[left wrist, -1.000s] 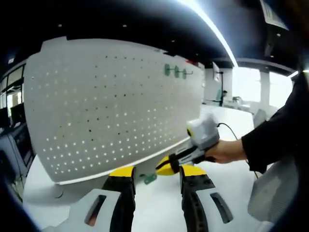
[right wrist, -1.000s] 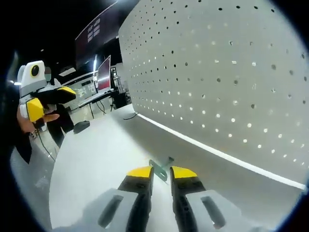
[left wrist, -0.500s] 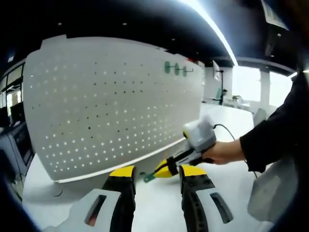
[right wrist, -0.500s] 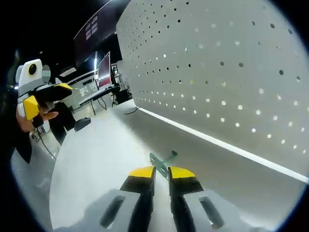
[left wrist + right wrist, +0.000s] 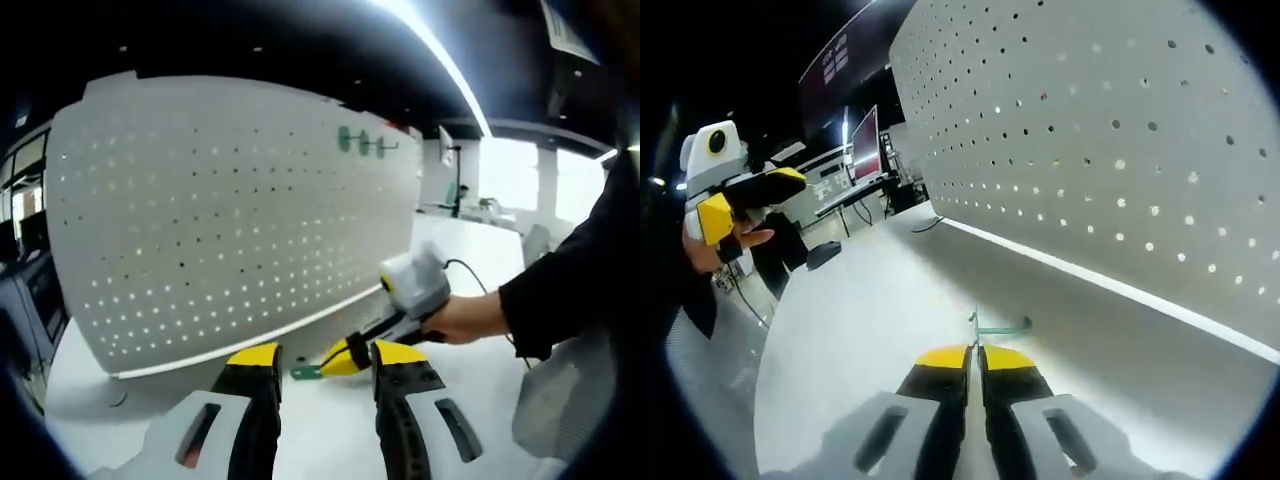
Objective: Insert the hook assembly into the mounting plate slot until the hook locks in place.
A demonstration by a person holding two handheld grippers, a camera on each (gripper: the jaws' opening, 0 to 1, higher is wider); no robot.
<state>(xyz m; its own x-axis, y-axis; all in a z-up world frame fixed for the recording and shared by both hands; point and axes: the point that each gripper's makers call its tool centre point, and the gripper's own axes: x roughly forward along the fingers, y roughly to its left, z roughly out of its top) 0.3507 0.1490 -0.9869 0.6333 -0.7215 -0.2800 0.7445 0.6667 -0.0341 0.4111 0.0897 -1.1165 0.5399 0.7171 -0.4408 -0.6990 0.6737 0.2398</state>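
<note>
Two grippers are at work above the white worktop [image 5: 850, 330]. The right gripper [image 5: 973, 352] has its yellow-tipped jaws pressed almost together on one small green hook assembly [image 5: 990, 326], a thin flat piece with a bent wire end sticking out just past the tips, near the foot of the white perforated mounting plate [image 5: 1120, 130]. The left gripper [image 5: 318, 358] stands parted and holds nothing. Three more green hooks [image 5: 362, 143] hang high on the plate, far ahead of it.

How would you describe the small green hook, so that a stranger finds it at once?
Start at the big white perforated board standing on the white table. Below it, the right gripper pinches a small green hook, unlike the green hooks hung high on the board.
</note>
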